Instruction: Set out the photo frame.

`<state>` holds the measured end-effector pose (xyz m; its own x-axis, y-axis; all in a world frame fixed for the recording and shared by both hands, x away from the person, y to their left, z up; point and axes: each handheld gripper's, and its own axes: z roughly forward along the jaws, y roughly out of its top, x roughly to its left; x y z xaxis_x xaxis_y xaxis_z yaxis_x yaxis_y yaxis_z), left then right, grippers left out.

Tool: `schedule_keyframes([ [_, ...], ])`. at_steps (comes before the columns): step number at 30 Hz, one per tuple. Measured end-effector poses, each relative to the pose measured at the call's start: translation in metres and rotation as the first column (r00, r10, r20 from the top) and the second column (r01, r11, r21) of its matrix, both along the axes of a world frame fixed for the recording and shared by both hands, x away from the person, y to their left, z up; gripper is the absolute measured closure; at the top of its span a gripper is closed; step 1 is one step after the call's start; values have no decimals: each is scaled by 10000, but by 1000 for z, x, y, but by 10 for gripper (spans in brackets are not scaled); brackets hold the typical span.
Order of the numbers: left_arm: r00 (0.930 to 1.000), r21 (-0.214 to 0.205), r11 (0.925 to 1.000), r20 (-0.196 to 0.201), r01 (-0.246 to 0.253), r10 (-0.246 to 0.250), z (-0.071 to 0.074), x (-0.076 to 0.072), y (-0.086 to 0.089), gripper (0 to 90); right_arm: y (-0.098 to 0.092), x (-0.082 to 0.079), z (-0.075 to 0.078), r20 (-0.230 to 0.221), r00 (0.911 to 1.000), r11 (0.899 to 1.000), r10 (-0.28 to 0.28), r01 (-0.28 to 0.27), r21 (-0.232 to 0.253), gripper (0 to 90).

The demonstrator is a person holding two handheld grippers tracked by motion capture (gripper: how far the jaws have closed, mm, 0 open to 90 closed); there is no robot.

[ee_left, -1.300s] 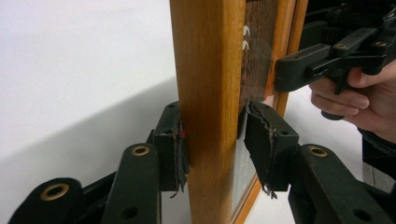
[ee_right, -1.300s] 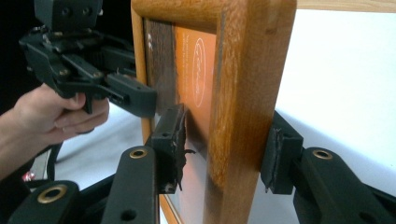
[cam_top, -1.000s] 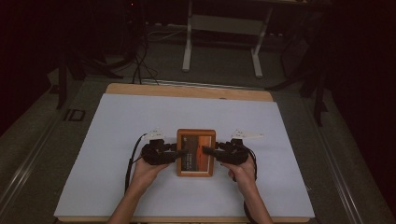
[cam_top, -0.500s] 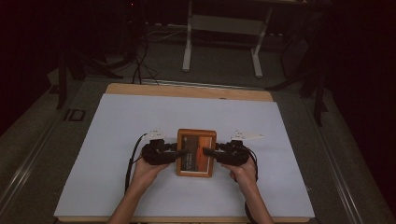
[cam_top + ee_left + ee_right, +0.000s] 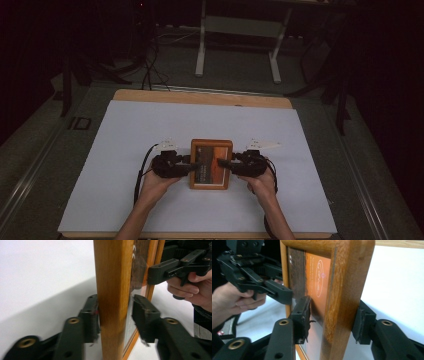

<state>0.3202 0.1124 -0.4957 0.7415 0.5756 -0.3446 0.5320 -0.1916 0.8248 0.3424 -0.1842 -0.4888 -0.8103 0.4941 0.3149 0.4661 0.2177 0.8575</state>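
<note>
A wooden picture frame (image 5: pixel 211 165) with an orange and brown print lies flat on the white table sheet (image 5: pixel 150 130). My left gripper (image 5: pixel 192 164) is at its left edge and my right gripper (image 5: pixel 225 162) at its right edge. In the left gripper view the frame's rail (image 5: pixel 113 277) stands between the jaws of the left gripper (image 5: pixel 113 315), which have just been opening; one pad stands off the glass. In the right gripper view the right gripper (image 5: pixel 332 320) straddles the other rail (image 5: pixel 344 290). Its jaws have also just been opening, with a gap at the glass side.
The white sheet covers a wooden table whose far edge (image 5: pixel 200 97) shows. Beyond it are a dark floor, cables (image 5: pixel 150 70) and a metal stand's legs (image 5: pixel 237 45). Bare sheet surrounds the frame on all sides.
</note>
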Motion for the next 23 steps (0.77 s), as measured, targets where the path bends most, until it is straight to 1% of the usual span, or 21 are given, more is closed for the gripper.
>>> schedule_keyframes([
  [1,10000,-69,10000,-36,-3,3,1,0,1,487,0,0,1,-22,10000,10000,-18,17,-60,444],
  [3,10000,-268,9996,-47,-48,46,3,0,4,445,-1,1,5,-86,10000,9999,-46,45,-139,383],
  [5,9999,-423,9990,-61,-128,126,5,-1,9,408,-2,0,12,-52,10000,9994,-36,34,-330,344],
  [7,9998,-450,9987,-33,-218,217,8,-2,14,385,-4,-2,19,88,10000,9983,-11,16,-582,315],
  [10,9994,-511,9981,77,-336,341,13,-5,22,379,-10,-8,28,425,9991,9959,9,30,-903,280],
  [13,9986,-365,9984,289,-427,438,18,-8,28,378,-23,-13,28,474,9985,9961,-276,314,-820,275],
  [16,9968,-208,9974,400,-690,697,21,-11,35,358,-36,-12,25,405,9970,9936,-659,693,-889,275],
  [18,9939,131,9952,538,-971,963,21,-13,39,341,-43,-11,24,319,9955,9928,-897,919,-770,275],
  [20,9891,673,9884,655,-1361,1317,19,-14,44,325,-49,-10,22,345,9920,9881,-1216,1243,-907,275],
  [21,9853,975,9820,710,-1619,1554,18,-14,46,318,-52,-10,22,379,9898,9843,-1376,1409,-1067,271],
  [22,9796,1291,9722,729,-1954,1872,16,-13,49,314,-55,-9,21,427,9864,9785,-1585,1627,-1269,259],
  [23,9740,1566,9621,726,-2234,2144,14,-12,52,303,-58,-8,20,515,9818,9697,-1826,1885,-1557,244],
])
